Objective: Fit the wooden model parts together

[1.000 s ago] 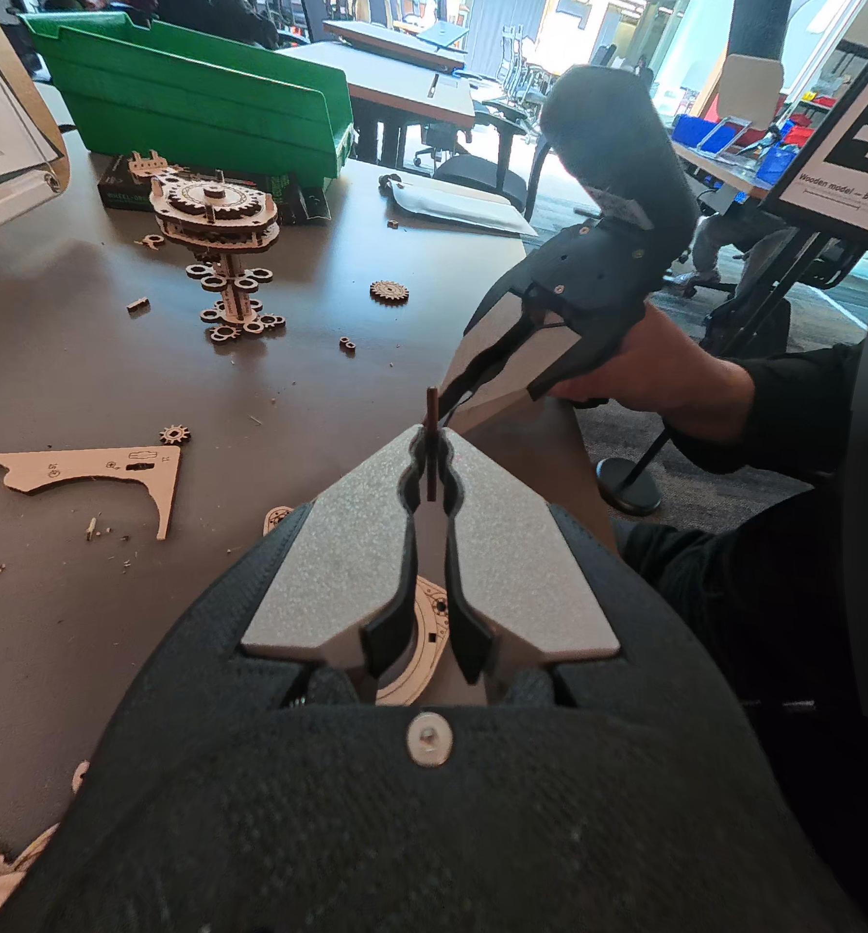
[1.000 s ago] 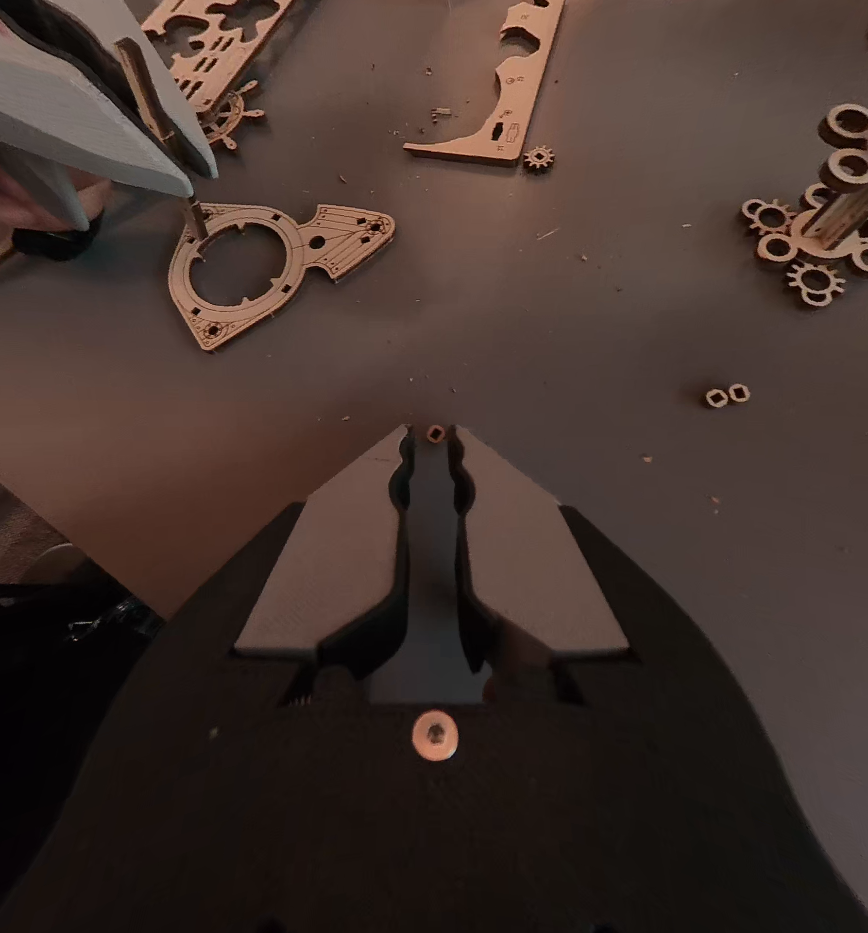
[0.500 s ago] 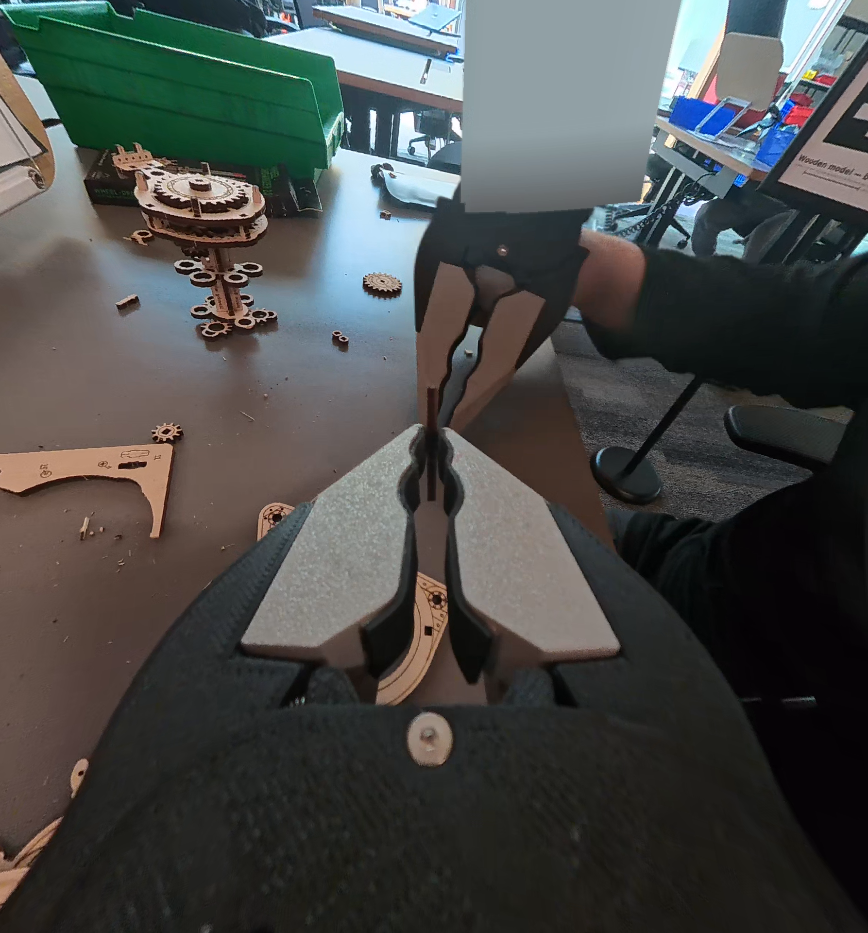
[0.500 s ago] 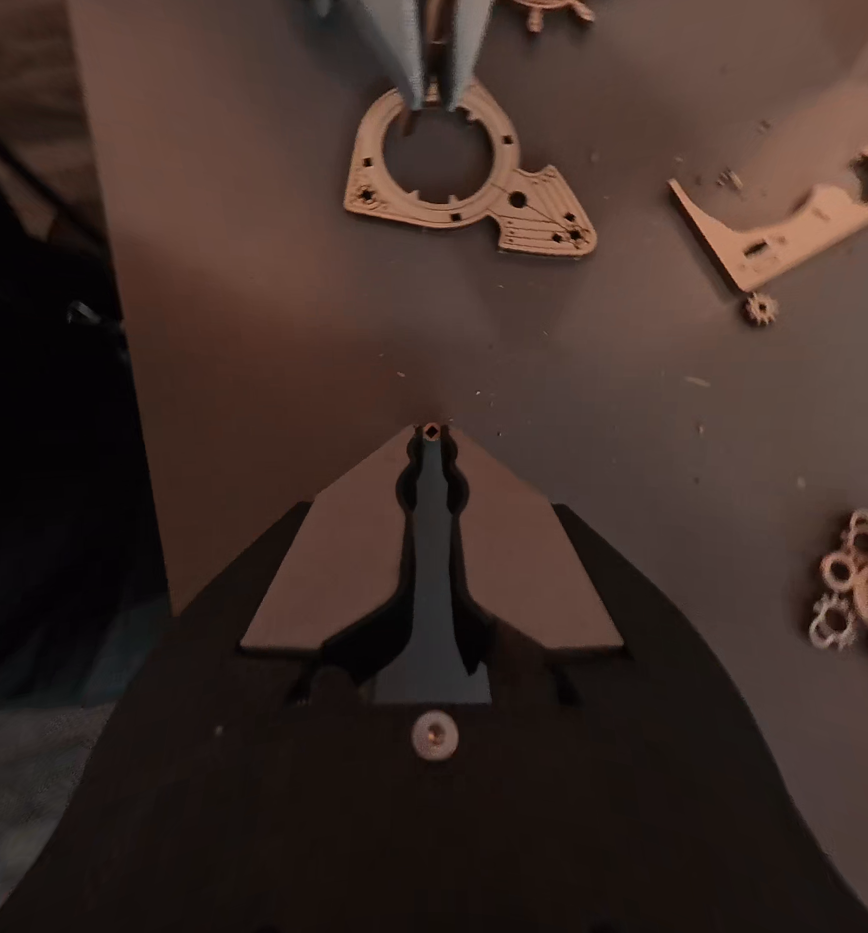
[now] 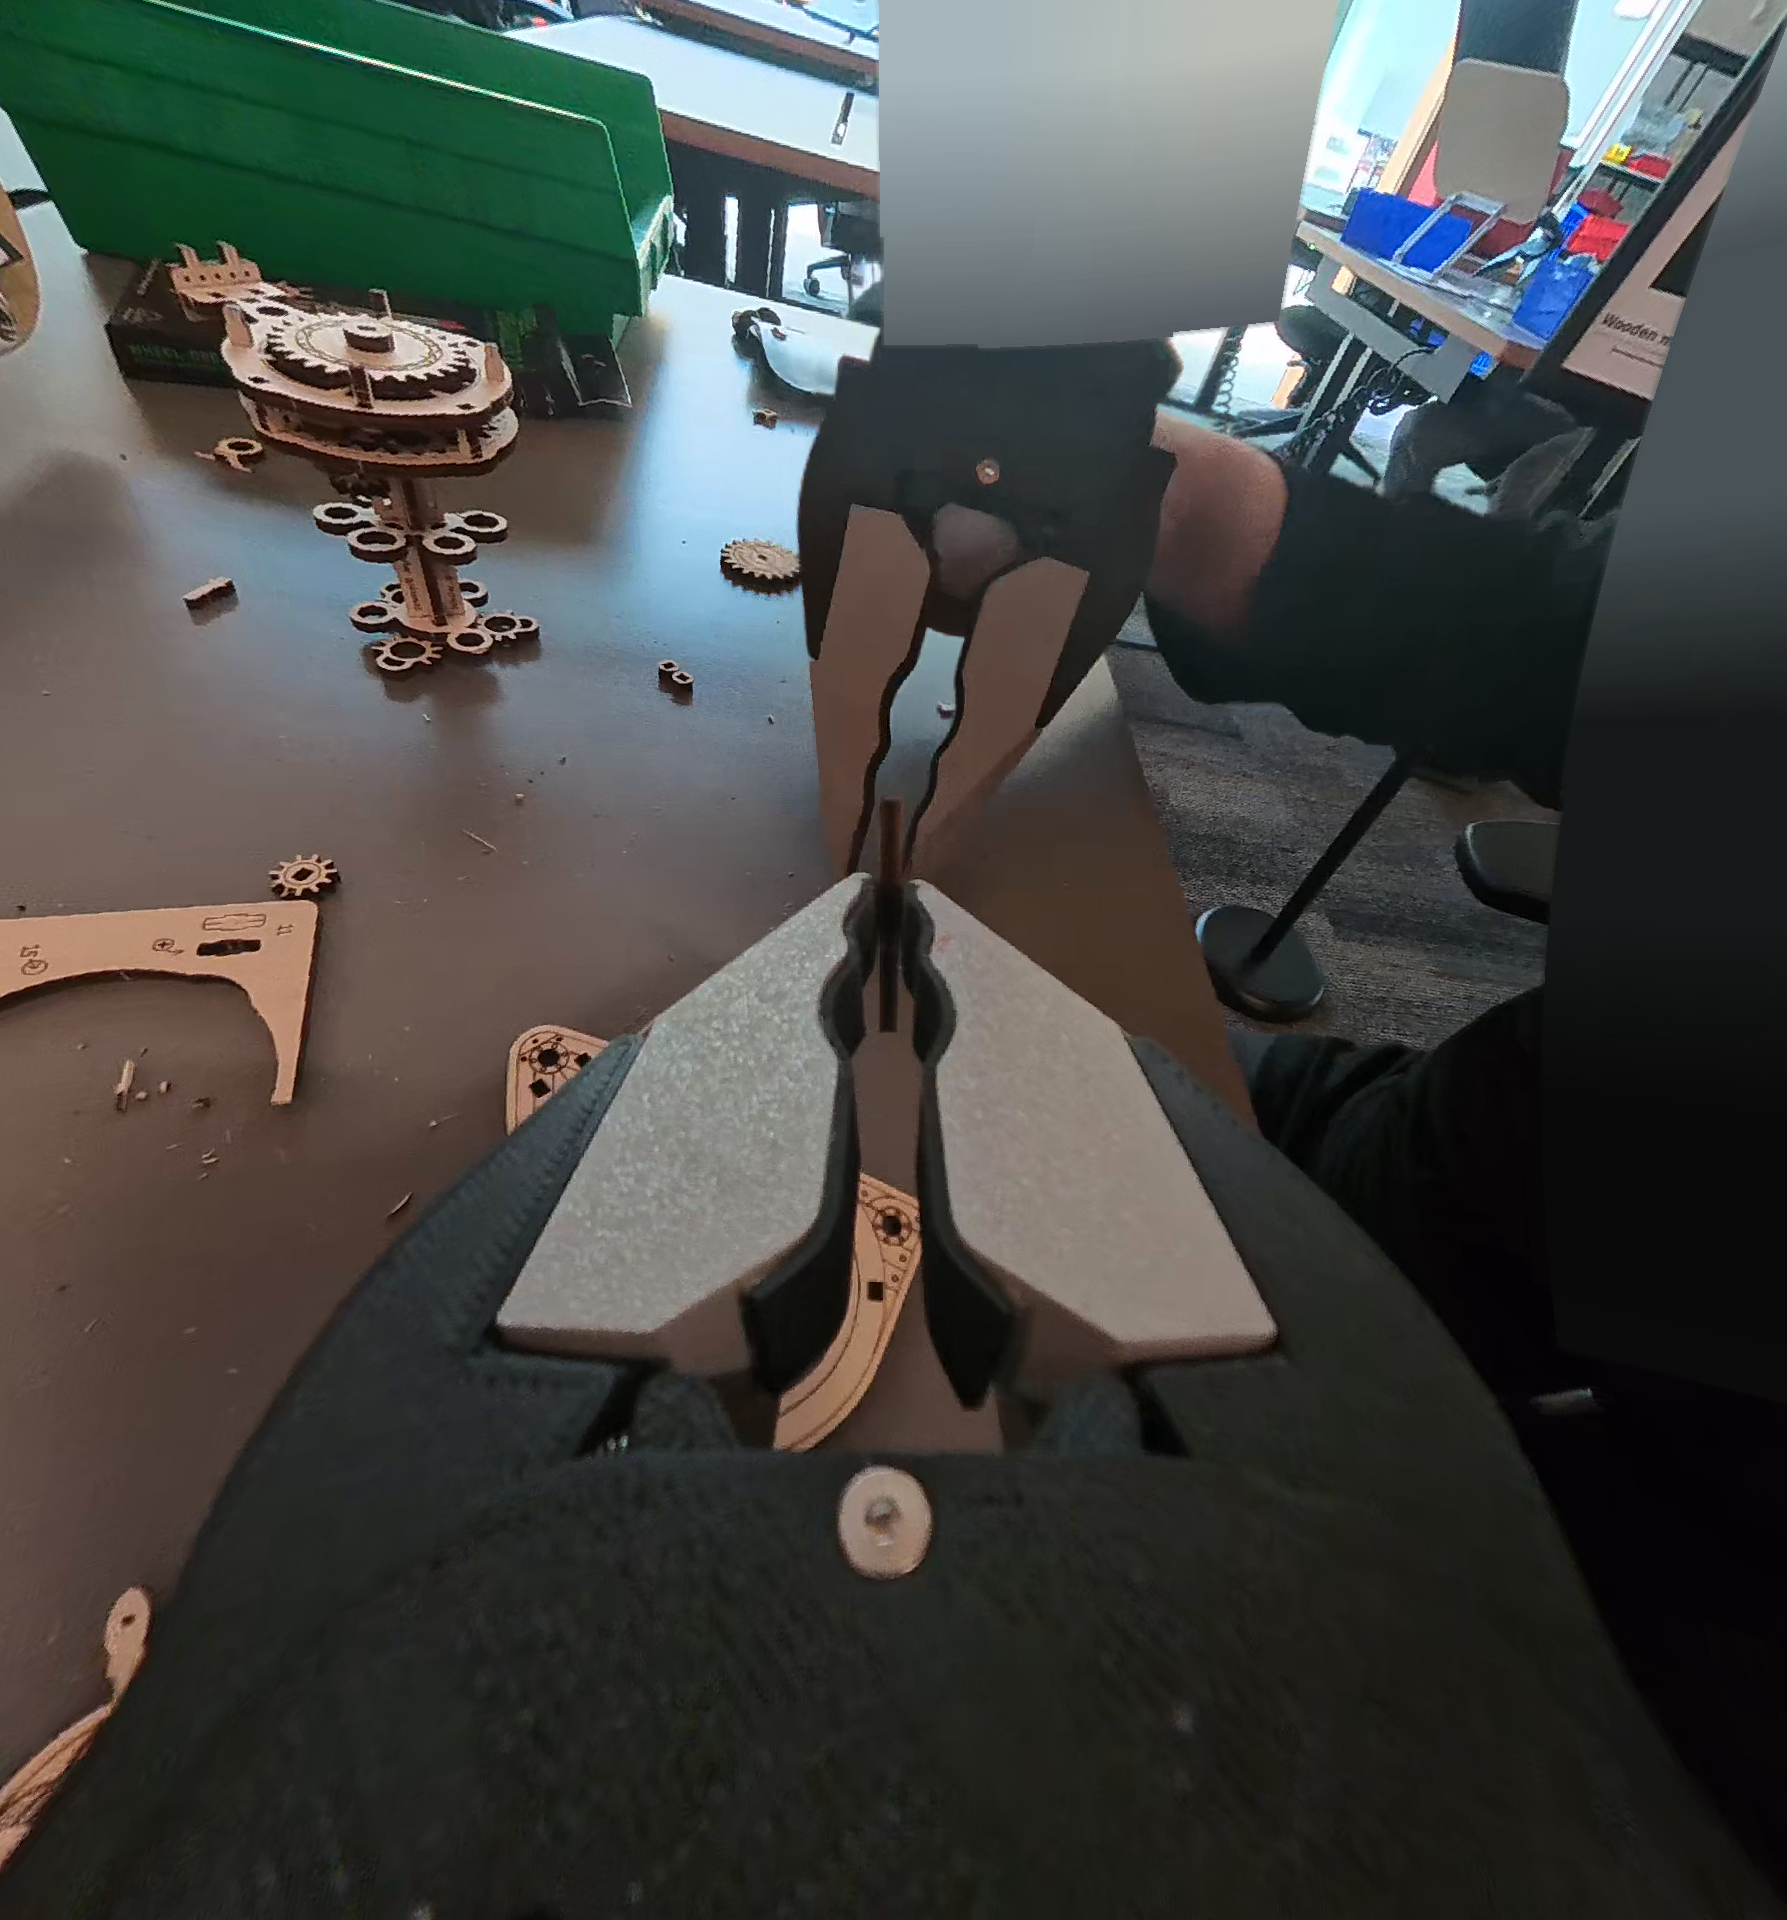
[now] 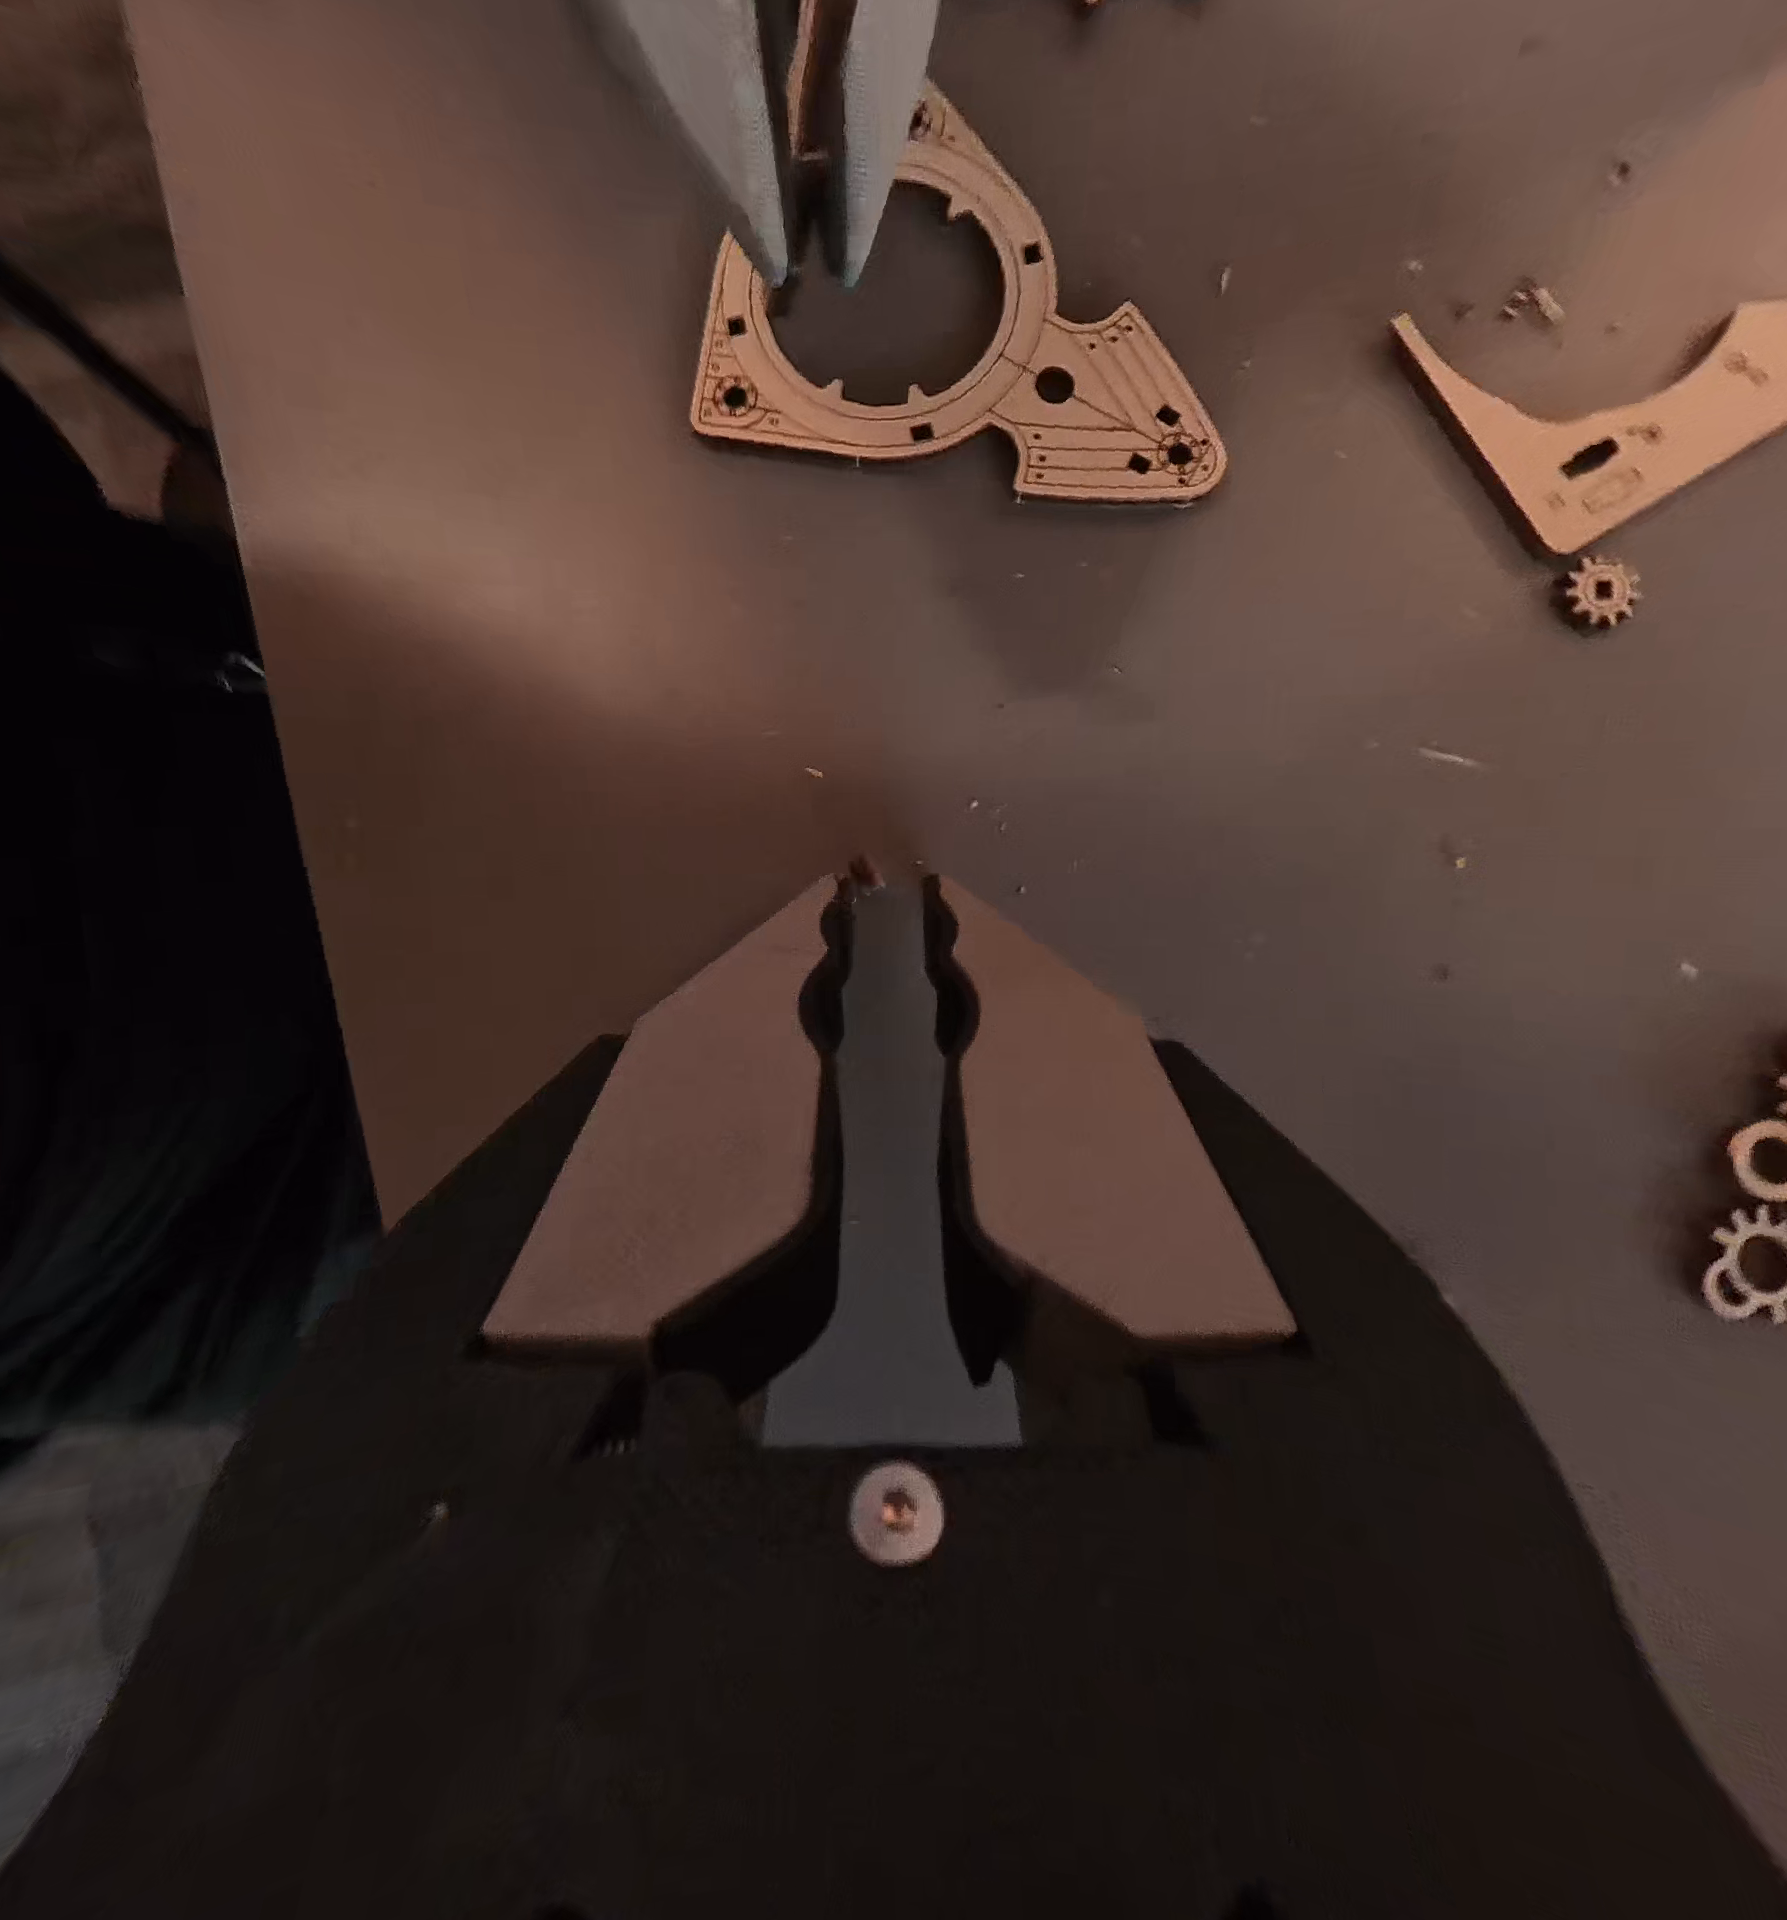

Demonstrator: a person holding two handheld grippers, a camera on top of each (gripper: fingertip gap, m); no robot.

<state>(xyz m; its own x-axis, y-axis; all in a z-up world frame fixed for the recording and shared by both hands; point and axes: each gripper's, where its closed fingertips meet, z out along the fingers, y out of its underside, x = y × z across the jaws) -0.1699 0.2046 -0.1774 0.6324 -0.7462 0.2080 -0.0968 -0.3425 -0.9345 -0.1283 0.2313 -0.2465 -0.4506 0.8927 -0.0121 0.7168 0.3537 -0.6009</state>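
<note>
My left gripper is shut on a thin dark wooden stick, held upright over a flat wooden ring plate on the brown table. The plate also shows between my fingers in the left wrist view. In the right wrist view the left gripper stands with its tips at the ring's left rim. My right gripper is low over the table, jaws narrowly apart, with a tiny wooden piece at its left fingertip. It faces me just beyond the stick in the left wrist view.
A built wooden gear model stands at the back left before a green bin. A curved flat panel, a small cog and a gear lie loose. The table edge runs close on the right. My right fingertips sit around 9 cm from my left ones. From either gripper's tips it is about 15 cm to the small cog. The left camera catches it too, in the left wrist view.
The right gripper swung round to face the left one. Its jaws closed on the tiny piece, then widened; the piece now sits at the left tip. The left gripper's tips reached the ring's rim.
</note>
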